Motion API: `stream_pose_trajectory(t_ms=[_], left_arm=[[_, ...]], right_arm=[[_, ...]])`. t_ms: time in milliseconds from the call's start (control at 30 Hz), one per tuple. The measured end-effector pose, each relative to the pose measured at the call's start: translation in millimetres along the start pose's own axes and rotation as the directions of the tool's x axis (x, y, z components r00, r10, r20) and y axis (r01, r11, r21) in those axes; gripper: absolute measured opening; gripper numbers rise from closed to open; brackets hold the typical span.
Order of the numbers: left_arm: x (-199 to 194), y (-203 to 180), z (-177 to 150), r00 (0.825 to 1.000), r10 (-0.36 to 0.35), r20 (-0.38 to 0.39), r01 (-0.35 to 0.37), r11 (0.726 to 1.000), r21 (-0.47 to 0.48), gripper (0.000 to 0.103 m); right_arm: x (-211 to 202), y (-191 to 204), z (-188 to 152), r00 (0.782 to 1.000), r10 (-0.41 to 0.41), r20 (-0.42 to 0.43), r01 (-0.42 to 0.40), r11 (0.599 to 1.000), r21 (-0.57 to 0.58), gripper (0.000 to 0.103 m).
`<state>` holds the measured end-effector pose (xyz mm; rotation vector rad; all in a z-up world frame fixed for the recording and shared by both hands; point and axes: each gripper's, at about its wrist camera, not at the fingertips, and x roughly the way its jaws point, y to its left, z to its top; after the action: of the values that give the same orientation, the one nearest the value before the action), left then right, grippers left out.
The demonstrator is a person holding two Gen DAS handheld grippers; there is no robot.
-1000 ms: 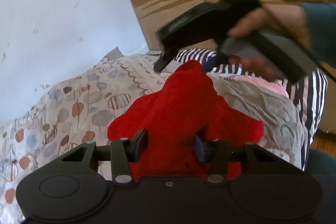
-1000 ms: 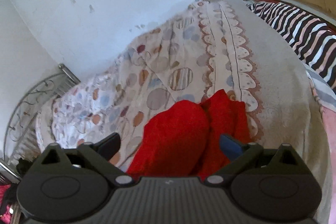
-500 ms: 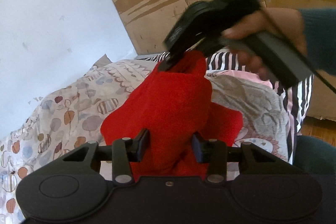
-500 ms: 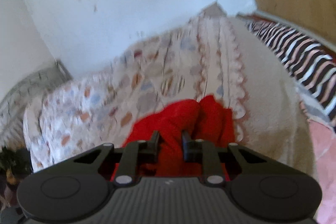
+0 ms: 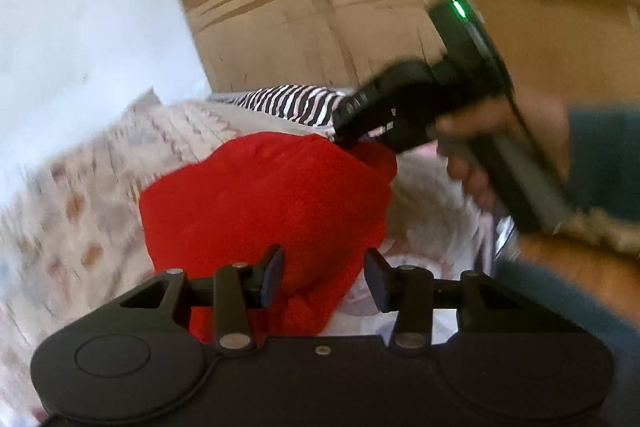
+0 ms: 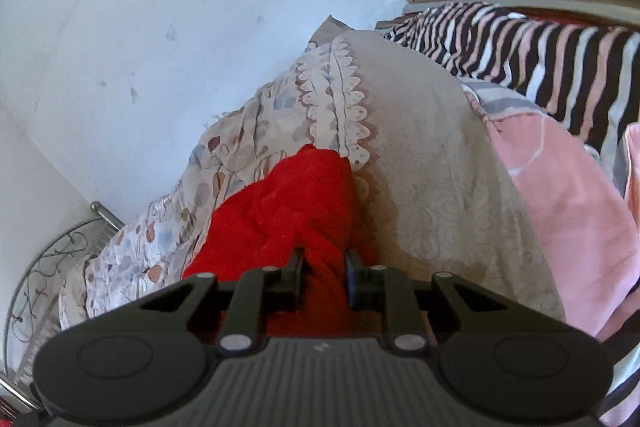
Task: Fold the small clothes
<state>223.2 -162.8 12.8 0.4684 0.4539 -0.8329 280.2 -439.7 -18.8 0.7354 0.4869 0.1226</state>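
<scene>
Left wrist view: my left gripper (image 5: 322,273) stands spread, its pads either side of the red garment (image 5: 264,203) without pinching it. My right gripper (image 5: 344,141) nips the garment's far upper corner, lifted over the patterned bedspread (image 5: 80,227). Right wrist view: right gripper (image 6: 323,277) pressed on a red fold (image 6: 288,215); striped cloth (image 6: 540,55) lies beyond.

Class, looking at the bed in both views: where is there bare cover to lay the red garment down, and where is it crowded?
Free: the plain beige quilt between the scalloped trim and the pink cloth. The spotted cover left of the red garment also looks bare. Crowded: the right edge, with the striped cloth and pink cloth.
</scene>
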Motion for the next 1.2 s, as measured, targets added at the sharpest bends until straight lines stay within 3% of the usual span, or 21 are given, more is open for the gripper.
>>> stream_pose_trajectory(t_ms=[133,200,267,300,433,533,600,667,733,800,900,967,1100,1200], left_arm=[[-23,27,-3,0.998,-0.024,0.058,0.034,0.982,-0.188,0.066],[-37,40,-6,0.995,0.007,0.097,0.020,0.962,-0.274,0.085],[-48,54,-7,0.990,0.045,0.131,0.006,0.931,-0.364,0.095],[-51,61,-6,0.988,0.066,0.137,-0.004,0.913,-0.408,0.098],[-41,95,-2,0.991,0.099,0.086,-0.035,0.828,-0.559,0.099],[-21,117,-2,0.992,0.129,-0.012,-0.107,0.761,-0.640,0.099],[-10,132,-7,0.991,0.125,-0.050,-0.125,0.712,-0.691,0.099],[-6,142,-13,0.994,0.099,-0.053,-0.106,0.682,-0.724,0.099],[1,146,-16,0.995,0.073,-0.061,-0.095,0.672,-0.735,0.099],[10,144,-18,0.993,0.071,-0.091,-0.115,0.682,-0.722,0.100],[13,135,-26,0.992,0.096,-0.087,-0.130,0.709,-0.694,0.102],[17,128,-30,0.992,0.095,-0.085,-0.127,0.721,-0.681,0.102],[21,118,-39,0.994,0.080,-0.075,-0.110,0.704,-0.701,0.102],[23,115,-48,0.996,0.072,-0.060,-0.093,0.688,-0.720,0.102]], right_arm=[[0,14,3,1.000,-0.016,0.016,0.017,0.998,-0.061,0.024],[-1,21,4,0.999,-0.032,0.021,0.034,0.994,-0.103,0.026],[-2,28,4,0.998,-0.057,0.026,0.060,0.988,-0.141,0.031],[-4,31,3,0.996,-0.082,0.036,0.087,0.984,-0.155,0.041],[-26,52,-4,0.970,-0.203,0.131,0.228,0.949,-0.220,0.080],[-51,70,-13,0.950,-0.225,0.218,0.275,0.932,-0.237,0.091],[-69,79,-22,0.952,-0.179,0.248,0.237,0.945,-0.225,0.095],[-84,89,-34,0.957,-0.125,0.263,0.191,0.951,-0.243,0.101],[-88,98,-47,0.960,-0.091,0.264,0.169,0.942,-0.291,0.103],[-80,102,-55,0.963,-0.111,0.245,0.189,0.927,-0.323,0.103],[-61,94,-64,0.958,-0.219,0.188,0.270,0.909,-0.318,0.103],[-50,92,-74,0.939,-0.296,0.177,0.342,0.869,-0.358,0.102],[-39,91,-100,0.911,-0.360,0.202,0.413,0.806,-0.423,0.102],[-35,80,-108,0.916,-0.351,0.194,0.400,0.835,-0.377,0.102]])
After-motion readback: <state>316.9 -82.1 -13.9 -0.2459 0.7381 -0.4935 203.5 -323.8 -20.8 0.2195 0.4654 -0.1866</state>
